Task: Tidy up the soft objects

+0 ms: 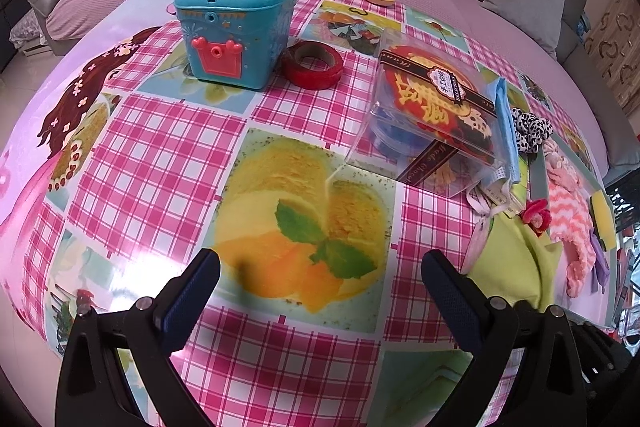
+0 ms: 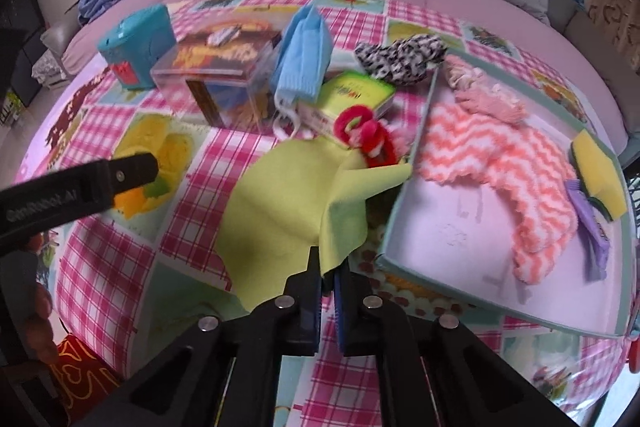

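Note:
My right gripper (image 2: pixel 328 267) is shut on the near edge of a lime-green cloth (image 2: pixel 280 211) that lies crumpled on the checked tablecloth, just left of a shallow tray (image 2: pixel 440 239). In the tray lie a pink zigzag fluffy cloth (image 2: pixel 500 163), a yellow sponge (image 2: pixel 596 179) and a purple piece (image 2: pixel 592 223). A red fuzzy scrunchie (image 2: pixel 364 135) rests at the cloth's far end. Beyond it are a blue face mask (image 2: pixel 304 55) and a black-and-white scrunchie (image 2: pixel 400 59). My left gripper (image 1: pixel 320 287) hovers open over the table, left of the green cloth (image 1: pixel 512 259), holding nothing.
A clear plastic box (image 1: pixel 432 115), a teal toy box (image 1: pixel 240 27) and a red tape roll (image 1: pixel 312 63) stand on the far half of the table. A green carton (image 2: pixel 352 95) lies under the mask. A purple sofa with cushions runs behind the table.

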{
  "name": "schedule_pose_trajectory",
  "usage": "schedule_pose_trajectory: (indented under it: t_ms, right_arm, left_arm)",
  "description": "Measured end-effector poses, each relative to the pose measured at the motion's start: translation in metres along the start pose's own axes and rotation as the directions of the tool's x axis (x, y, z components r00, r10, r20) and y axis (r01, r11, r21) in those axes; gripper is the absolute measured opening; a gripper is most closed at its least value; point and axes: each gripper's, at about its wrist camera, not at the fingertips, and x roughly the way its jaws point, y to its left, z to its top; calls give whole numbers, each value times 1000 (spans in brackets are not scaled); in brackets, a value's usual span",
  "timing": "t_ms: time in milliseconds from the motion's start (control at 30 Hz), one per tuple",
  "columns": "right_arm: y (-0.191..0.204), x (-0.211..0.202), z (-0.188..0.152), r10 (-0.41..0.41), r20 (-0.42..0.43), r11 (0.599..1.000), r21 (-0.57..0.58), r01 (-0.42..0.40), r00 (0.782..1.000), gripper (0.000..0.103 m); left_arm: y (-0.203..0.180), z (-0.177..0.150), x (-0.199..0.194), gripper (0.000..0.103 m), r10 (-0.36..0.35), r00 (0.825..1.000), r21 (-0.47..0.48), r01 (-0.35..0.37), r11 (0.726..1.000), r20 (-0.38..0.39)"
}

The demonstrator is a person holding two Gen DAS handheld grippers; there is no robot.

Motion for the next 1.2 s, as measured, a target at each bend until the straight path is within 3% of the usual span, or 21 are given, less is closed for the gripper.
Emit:
schedule_pose_trajectory:
  t_ms: [233,733,967,1200]
  right_arm:
    - [-3,-28,6,1,103,1000,7,-2,995,5]
    - [4,-98,22,49,296,999,-33,-41,954,5]
    - [-17,-136,25,18,382,1000,8,-23,924,5]
    - [-49,-152,18,-39,411,997,71,11,911,5]
  left_arm:
    - [-4,0,-7,101,18,1000,25,-18,1000,21]
    - [-10,1,-27,101,46,997,49,-49,998,68]
    - [-36,-1,-37,101,-13,997,132,2,991,81]
    - [-88,-8,-30,100,-93,995,287,78,955,40]
